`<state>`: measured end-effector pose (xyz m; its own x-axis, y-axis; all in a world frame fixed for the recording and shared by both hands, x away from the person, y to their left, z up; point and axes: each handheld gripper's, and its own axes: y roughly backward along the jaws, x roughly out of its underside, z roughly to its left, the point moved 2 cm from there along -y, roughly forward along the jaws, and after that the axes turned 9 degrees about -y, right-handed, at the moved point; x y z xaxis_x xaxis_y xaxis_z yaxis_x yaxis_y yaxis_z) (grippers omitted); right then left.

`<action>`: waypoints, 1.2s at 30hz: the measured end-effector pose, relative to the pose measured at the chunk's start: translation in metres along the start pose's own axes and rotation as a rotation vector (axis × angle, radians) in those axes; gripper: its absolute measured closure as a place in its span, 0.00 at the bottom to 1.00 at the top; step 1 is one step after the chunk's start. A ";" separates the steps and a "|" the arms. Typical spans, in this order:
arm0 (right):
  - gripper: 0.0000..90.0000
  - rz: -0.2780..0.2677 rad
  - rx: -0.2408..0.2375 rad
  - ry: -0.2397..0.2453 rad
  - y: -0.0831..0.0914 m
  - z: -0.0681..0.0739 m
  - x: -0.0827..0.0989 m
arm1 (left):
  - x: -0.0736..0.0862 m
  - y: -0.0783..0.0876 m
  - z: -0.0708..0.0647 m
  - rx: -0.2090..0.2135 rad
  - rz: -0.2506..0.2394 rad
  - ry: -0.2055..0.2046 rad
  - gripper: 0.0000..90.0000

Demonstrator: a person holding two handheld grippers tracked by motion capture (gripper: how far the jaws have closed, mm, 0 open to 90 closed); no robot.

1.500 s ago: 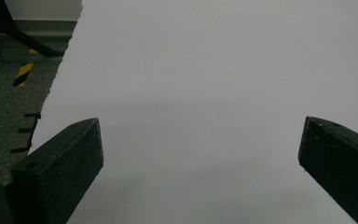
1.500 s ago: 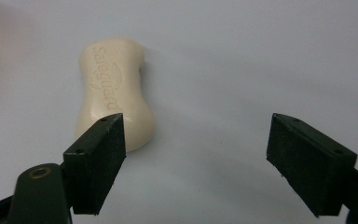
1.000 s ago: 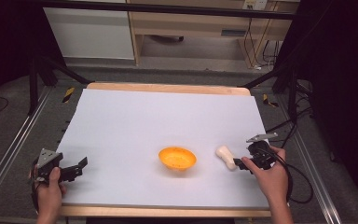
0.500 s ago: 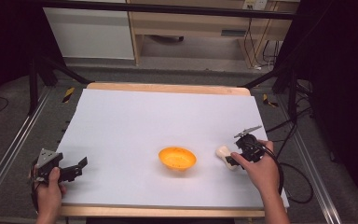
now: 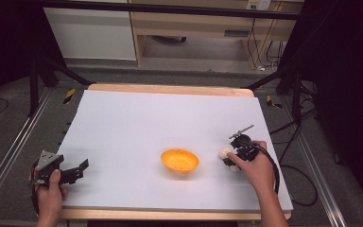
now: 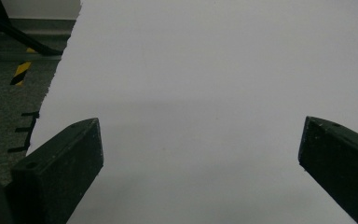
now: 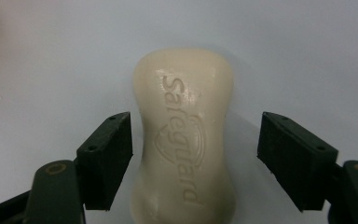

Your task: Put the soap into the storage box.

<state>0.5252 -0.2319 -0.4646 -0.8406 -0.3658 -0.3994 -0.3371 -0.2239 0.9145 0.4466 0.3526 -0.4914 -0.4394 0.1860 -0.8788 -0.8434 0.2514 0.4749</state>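
Straddling: right gripper (image 7: 193, 154) has its jaws apart, one each side of the soap bar (image 7: 185, 135), not clamped.
Left-jaw gap: that jaw sits just beside the bar's edge in the right gripper view, touching or not – can't tell.
Right-jaw gap: clear strip of white sheet between jaw & bar.
Soap: cream bar, embossed "Safeguard", flat on the sheet, long axis running along the jaws, far end past the tips.
Soap on table: right side of white sheet (image 5: 170, 123), just right of orange bowl (image 5: 180, 160), apart from it.
Right hand (image 5: 253, 166): wraps the gripper body, front-right area of table.
Left gripper (image 5: 78, 169): jaws wide apart, nothing between them but bare sheet; held at front-left edge by left hand (image 5: 49, 189).
Left vs soap: well apart, bowl lies between.
Beyond: wooden table edge (image 5: 170, 89) at far side, grey floor around.
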 end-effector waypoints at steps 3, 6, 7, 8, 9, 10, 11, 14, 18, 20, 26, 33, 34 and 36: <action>0.36 0.019 -0.014 0.005 -0.005 0.001 -0.001 | 0.000 0.000 0.000 0.001 0.001 0.002 0.00; 0.42 0.039 -0.002 0.020 -0.009 0.002 0.000 | 0.000 0.000 0.000 0.001 0.000 0.002 0.00; 0.42 0.039 -0.002 0.020 -0.009 0.002 0.000 | 0.000 0.000 0.000 0.001 0.000 0.002 0.00; 0.45 0.030 -0.005 0.011 -0.009 0.001 0.000 | 0.000 0.000 0.000 0.001 0.000 0.001 0.00; 0.47 0.025 -0.006 0.010 -0.009 0.000 0.000 | 0.000 0.000 0.000 0.001 0.001 0.001 0.00; 0.47 0.025 -0.006 0.010 -0.009 0.000 0.000 | 0.000 0.000 0.000 0.001 0.001 0.001 0.00; 0.52 0.020 0.003 0.022 -0.008 -0.001 0.002 | 0.000 0.000 0.000 0.002 0.002 -0.001 0.00; 0.54 0.013 0.009 0.021 -0.008 -0.001 0.003 | 0.000 0.000 0.000 0.001 0.002 0.000 0.00; 0.54 0.014 0.027 0.028 -0.008 0.000 0.003 | 0.000 0.000 -0.001 0.001 0.001 0.001 0.00; 0.54 0.009 0.010 0.024 -0.008 -0.001 0.003 | 0.000 0.000 0.000 0.000 0.002 0.001 0.00; 0.55 0.008 0.001 0.022 -0.007 -0.001 0.003 | 0.000 0.000 0.000 -0.003 0.001 0.001 0.00; 0.56 0.009 -0.025 0.079 -0.005 -0.002 0.004 | 0.000 0.000 0.000 -0.003 0.003 0.000 0.00; 0.56 0.009 -0.022 0.095 -0.005 -0.001 0.005 | 0.000 0.000 0.000 -0.003 0.004 -0.001 0.00; 0.56 0.011 -0.025 0.088 -0.004 0.000 0.005 | 0.000 0.000 0.000 -0.003 0.004 -0.001 0.00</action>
<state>0.5227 -0.2332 -0.4707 -0.8032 -0.4465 -0.3942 -0.3161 -0.2415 0.9175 0.4467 0.3525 -0.4914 -0.4424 0.1875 -0.8770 -0.8426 0.2478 0.4781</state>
